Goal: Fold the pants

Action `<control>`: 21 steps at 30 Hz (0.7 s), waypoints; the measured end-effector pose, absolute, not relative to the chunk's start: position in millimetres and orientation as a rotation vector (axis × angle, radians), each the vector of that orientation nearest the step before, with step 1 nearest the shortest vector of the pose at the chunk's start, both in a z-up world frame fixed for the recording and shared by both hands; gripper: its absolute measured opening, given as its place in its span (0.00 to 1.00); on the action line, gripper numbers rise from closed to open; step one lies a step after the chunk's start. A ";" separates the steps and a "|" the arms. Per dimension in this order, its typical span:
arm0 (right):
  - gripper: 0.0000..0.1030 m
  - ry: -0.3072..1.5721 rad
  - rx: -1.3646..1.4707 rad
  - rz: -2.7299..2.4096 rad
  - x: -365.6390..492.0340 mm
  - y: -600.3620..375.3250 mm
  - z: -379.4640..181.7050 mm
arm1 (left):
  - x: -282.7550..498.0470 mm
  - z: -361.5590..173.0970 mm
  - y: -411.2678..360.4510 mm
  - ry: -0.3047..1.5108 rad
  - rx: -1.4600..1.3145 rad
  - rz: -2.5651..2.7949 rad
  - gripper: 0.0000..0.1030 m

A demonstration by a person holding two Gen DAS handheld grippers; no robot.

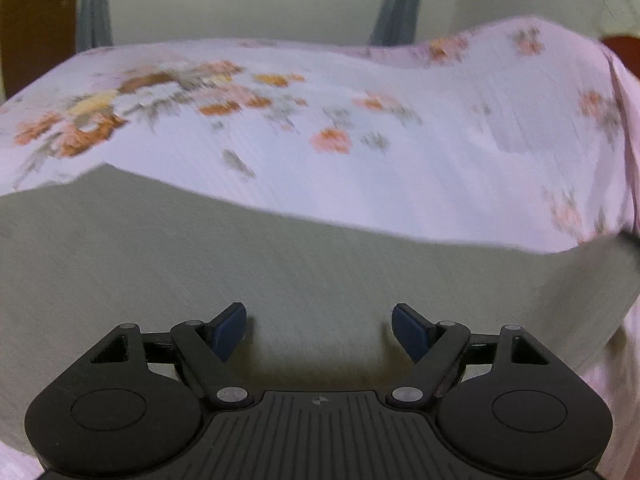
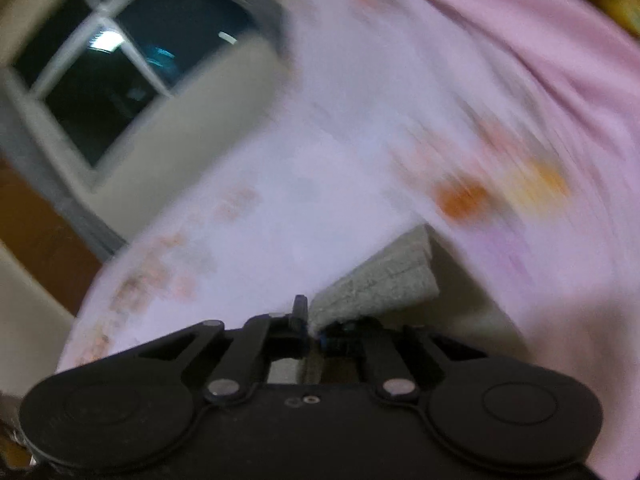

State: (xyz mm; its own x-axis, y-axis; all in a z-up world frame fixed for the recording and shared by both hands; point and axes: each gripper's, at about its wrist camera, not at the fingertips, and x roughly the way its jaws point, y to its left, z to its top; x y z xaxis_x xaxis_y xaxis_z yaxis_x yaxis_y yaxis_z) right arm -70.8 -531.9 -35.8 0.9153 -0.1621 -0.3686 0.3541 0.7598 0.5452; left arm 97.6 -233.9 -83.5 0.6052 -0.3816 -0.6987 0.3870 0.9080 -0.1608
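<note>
The left gripper (image 1: 320, 328) hung wide apart, empty, over the grey pants (image 1: 240, 264), which lay across the floral sheet (image 1: 360, 152). The right gripper (image 2: 312, 326) was pinched on what looked, through blur, like a pants corner (image 2: 380, 284) pointing up-right. A window (image 2: 120, 64) stood beyond.

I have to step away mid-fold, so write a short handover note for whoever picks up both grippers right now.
Left gripper: open, empty, fingers spread just above the grey-green pants.
Right gripper: fingers shut on a pants corner, which is lifted; that view is motion-blurred.
Pants lie on the floral bedsheet, with a broad flat panel in front of the left gripper.
Done: one corner picked up.
Left: likely carry that corner across to finish the fold, then smooth it. How many folds are already made cannot be told.
</note>
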 end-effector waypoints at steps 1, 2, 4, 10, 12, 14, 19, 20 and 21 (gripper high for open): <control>0.05 0.245 0.612 -0.270 -69.4 -526.0 -17.4 | 100.0 -79.1 -231.1 0.793 -0.004 -0.436 0.77; 0.05 0.197 0.578 -0.259 -69.8 -523.1 -6.1 | 102.3 -74.0 -228.6 0.779 -0.013 -0.428 0.77; 0.05 0.199 0.561 -0.322 -69.6 -529.1 -9.1 | 104.9 -67.8 -224.6 0.760 -0.025 -0.418 0.77; 0.05 0.477 0.679 -0.514 -92.2 -550.6 -109.2 | 98.8 -80.2 -232.5 0.786 0.015 -0.445 0.77; 0.06 0.502 0.655 -0.523 -97.1 -546.5 -117.8 | 94.8 -87.8 -239.4 0.805 0.037 -0.462 0.77; 0.08 0.521 0.644 -0.524 -95.1 -546.8 -118.9 | 92.9 -93.0 -246.4 0.822 0.042 -0.477 0.77; 0.22 0.568 0.613 -0.540 -102.7 -546.0 -106.0 | 83.6 -94.9 -265.7 0.841 0.061 -0.532 0.77; 0.24 0.564 0.619 -0.552 -109.2 -545.4 -102.9 | 82.0 -95.1 -269.4 0.842 0.066 -0.543 0.77; 0.24 0.565 0.630 -0.561 -116.4 -545.7 -101.0 | 80.1 -95.7 -272.3 0.847 0.071 -0.552 0.77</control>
